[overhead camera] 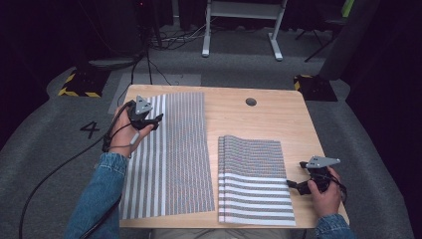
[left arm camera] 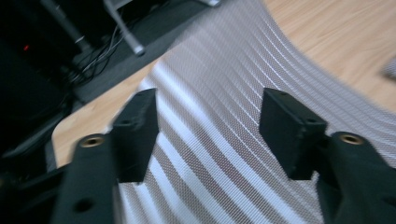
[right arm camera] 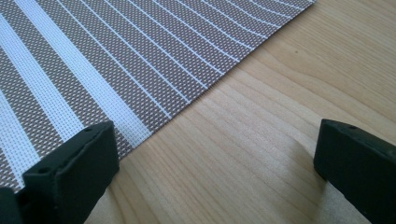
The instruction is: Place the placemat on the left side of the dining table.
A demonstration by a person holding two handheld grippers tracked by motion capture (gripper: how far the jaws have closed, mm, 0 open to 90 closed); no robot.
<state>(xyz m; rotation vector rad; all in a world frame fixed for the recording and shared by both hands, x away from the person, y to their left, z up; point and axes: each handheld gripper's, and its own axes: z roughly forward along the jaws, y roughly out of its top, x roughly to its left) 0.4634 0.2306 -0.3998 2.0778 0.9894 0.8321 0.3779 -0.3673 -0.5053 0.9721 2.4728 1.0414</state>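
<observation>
Two woven mats with grey and white stripes lie on the wooden table (overhead camera: 259,117). The larger mat (overhead camera: 174,154) is spread flat on the left half. A smaller, folded mat (overhead camera: 254,179) lies at the front right. My left gripper (overhead camera: 157,119) hovers over the larger mat's far left part, jaws apart; in the left gripper view the left gripper (left arm camera: 210,107) is open above the mat (left arm camera: 224,70), with nothing between the jaws. My right gripper (overhead camera: 290,183) sits at the folded mat's right edge. The right gripper (right arm camera: 217,140) stands open, one jaw over the mat's edge (right arm camera: 116,56), the other over bare wood (right arm camera: 261,130).
A round cable hole (overhead camera: 251,101) sits near the table's far edge. Behind the table stand a white desk frame (overhead camera: 239,20), floor cables and two bases with yellow-black tape (overhead camera: 79,84). A painted 4 (overhead camera: 90,129) marks the floor at the left.
</observation>
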